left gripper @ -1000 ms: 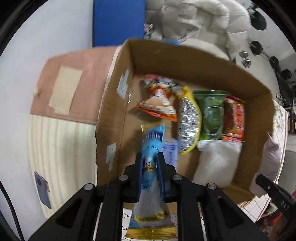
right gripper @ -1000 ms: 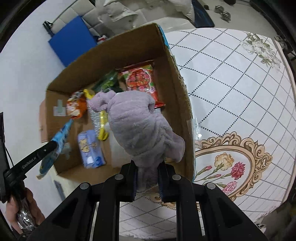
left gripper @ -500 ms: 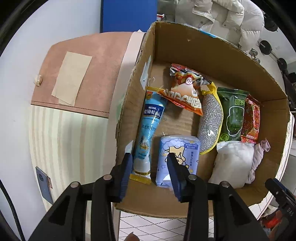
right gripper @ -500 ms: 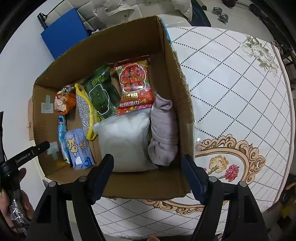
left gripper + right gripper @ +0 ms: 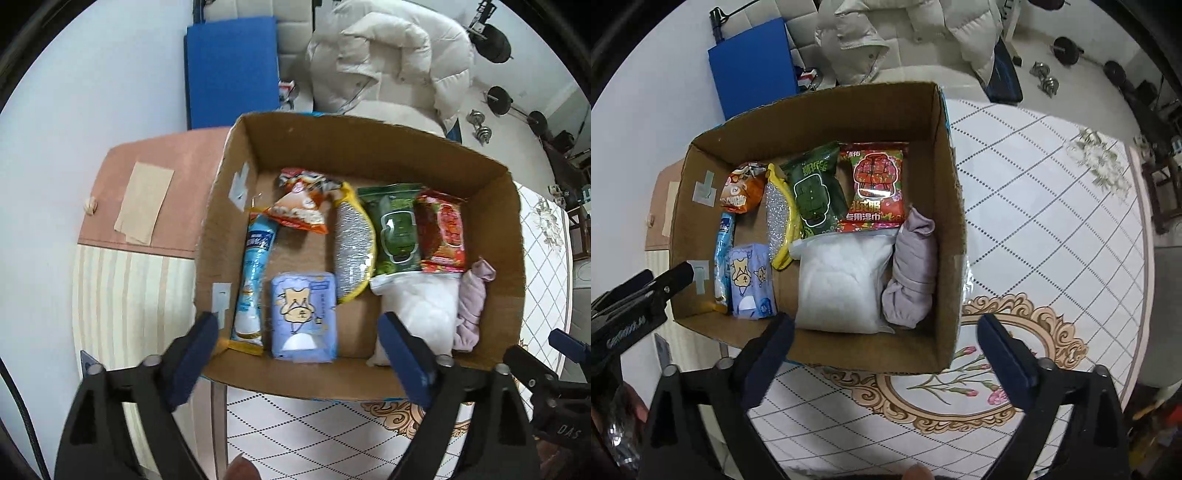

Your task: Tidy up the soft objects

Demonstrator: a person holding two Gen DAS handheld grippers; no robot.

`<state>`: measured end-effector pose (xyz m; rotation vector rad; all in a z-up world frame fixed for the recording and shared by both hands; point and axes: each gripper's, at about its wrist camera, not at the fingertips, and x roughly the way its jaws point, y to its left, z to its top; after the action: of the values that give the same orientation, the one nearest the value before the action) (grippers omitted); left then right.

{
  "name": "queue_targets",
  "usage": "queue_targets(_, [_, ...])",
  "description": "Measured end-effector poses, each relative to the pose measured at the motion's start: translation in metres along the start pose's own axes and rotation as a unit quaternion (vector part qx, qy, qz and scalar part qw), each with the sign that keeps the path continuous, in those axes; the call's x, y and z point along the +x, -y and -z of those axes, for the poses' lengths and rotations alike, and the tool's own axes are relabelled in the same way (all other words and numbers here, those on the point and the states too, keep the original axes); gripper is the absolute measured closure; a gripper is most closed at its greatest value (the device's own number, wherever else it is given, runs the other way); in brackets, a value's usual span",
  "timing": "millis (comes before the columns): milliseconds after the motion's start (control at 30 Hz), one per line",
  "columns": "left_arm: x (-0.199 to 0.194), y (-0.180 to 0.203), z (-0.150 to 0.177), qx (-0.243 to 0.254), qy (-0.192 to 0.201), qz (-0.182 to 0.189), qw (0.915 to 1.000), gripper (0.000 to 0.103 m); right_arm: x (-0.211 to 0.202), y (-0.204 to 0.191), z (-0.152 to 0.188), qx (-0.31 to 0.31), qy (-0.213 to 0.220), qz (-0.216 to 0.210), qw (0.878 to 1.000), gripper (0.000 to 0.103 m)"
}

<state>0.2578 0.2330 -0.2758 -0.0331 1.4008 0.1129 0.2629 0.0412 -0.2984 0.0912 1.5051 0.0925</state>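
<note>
Both grippers, left (image 5: pixel 297 345) and right (image 5: pixel 884 349), hang empty with jaws apart at lower frame, and dipping carelessly could snag the box (image 5: pixel 947 206) rim.

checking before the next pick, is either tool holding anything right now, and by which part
Nothing is held. The left tool and right tool are both open and empty above the near edge of the box.

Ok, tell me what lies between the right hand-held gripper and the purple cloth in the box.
Only the box's near wall lies between. The right hand-held gripper is open and empty above that wall; the purple cloth lies uncovered against the right wall, with the white bag beside it, not on it.
</note>
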Motion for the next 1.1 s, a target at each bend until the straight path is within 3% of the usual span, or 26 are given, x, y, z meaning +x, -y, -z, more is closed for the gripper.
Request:
queue_targets(67, [-0.002,0.007,0.002,0.004,0.007,-0.002,1.0,0.003,-0.002,0.0,0.001,-0.003,0.006,0.009,1.0,0.0])
queue_targets(400, [0.002,0.021,0.009,0.001,0.0,0.004,1.0,0.002,-0.001,0.006,0.001,-0.002,0.014,0.029,0.999,0.0])
queue_targets(567, [-0.013,0.025,0.012,0.003,0.016,0.008,0.9998,0.002,-0.012,0.008,0.005,-0.004,0.023,0.027,0.999,0.0])
queue_targets(800, [-0.075,0.035,0.029,0.017,0.068,0.008,0.9975,0.002,-0.066,0.011,0.024,-0.01,0.076,0.022,0.997,0.0])
queue_targets(1100, [-0.173,0.04,0.086,0.02,0.136,0.018,0.9903,0.002,-0.171,0.019,0.091,-0.024,0.153,0.009,0.988,0.0])
